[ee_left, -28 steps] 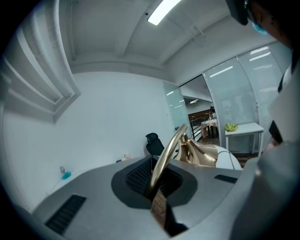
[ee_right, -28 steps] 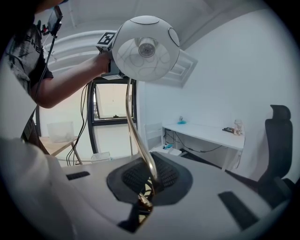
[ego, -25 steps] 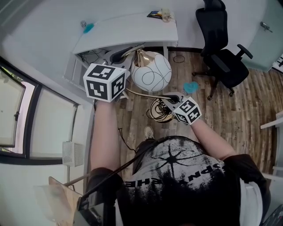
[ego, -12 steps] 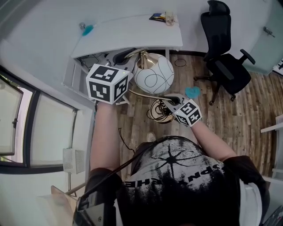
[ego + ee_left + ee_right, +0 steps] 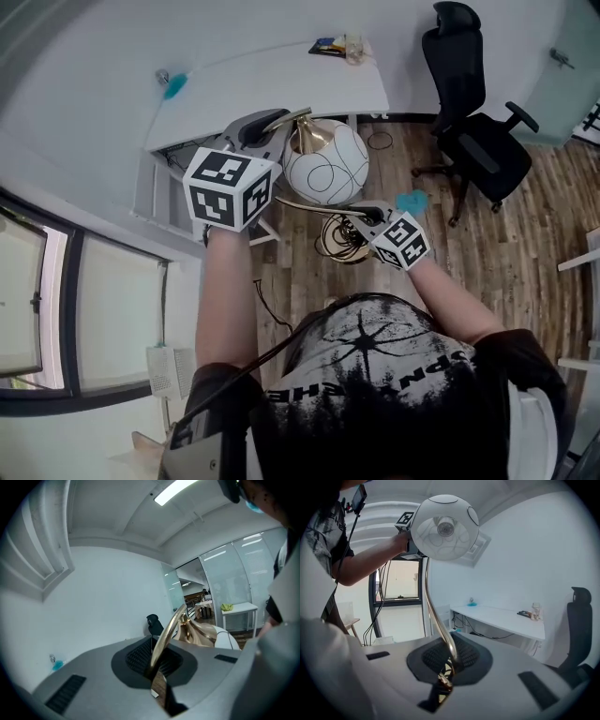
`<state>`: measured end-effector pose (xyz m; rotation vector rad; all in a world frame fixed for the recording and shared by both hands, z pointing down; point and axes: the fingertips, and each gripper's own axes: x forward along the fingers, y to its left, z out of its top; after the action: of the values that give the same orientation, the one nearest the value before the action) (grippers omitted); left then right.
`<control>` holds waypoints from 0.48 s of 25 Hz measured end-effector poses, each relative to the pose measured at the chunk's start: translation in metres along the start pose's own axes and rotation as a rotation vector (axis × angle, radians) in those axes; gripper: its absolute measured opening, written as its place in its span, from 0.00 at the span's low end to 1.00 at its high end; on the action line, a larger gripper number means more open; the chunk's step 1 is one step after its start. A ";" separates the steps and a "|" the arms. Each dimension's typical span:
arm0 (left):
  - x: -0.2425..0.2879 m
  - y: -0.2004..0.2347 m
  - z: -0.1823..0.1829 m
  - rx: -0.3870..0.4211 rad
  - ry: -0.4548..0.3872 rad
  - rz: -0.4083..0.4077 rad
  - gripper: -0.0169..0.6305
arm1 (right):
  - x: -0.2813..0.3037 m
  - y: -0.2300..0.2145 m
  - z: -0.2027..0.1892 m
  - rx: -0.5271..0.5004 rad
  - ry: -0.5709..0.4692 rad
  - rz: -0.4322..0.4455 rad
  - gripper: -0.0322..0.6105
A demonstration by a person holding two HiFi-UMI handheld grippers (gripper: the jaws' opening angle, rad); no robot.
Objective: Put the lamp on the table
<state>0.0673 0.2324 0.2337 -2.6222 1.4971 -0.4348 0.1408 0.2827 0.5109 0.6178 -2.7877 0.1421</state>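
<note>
The lamp has a white globe shade (image 5: 326, 161) with thin black lines, a curved gold stem and a gold coiled base (image 5: 339, 239). It hangs in the air over the wood floor, in front of the white table (image 5: 272, 80). My left gripper (image 5: 270, 122) is shut on the upper stem (image 5: 166, 637) beside the gold cap (image 5: 199, 632), close to the table's near edge. My right gripper (image 5: 361, 214) is shut on the lower stem (image 5: 433, 611), just above the base. In the right gripper view the globe (image 5: 445, 527) stands high above the jaws.
A black office chair (image 5: 473, 122) stands right of the table. A blue object (image 5: 173, 86) lies at the table's left end, small items (image 5: 339, 45) at its far right corner. Cables hang under the table. A blue cloth (image 5: 411, 200) lies on the floor. A window wall runs along the left.
Both grippers keep their hold on the stem. The lamp has come slightly nearer to the table's edge, and the left gripper's front now overlaps that edge in the head view.
</note>
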 end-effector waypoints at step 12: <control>0.009 0.067 -0.023 0.003 -0.014 -0.060 0.05 | 0.068 -0.009 0.013 0.010 -0.001 -0.063 0.08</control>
<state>0.0093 0.1914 0.2424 -2.6681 1.4164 -0.4224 0.0820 0.2453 0.5185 0.7079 -2.7660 0.1435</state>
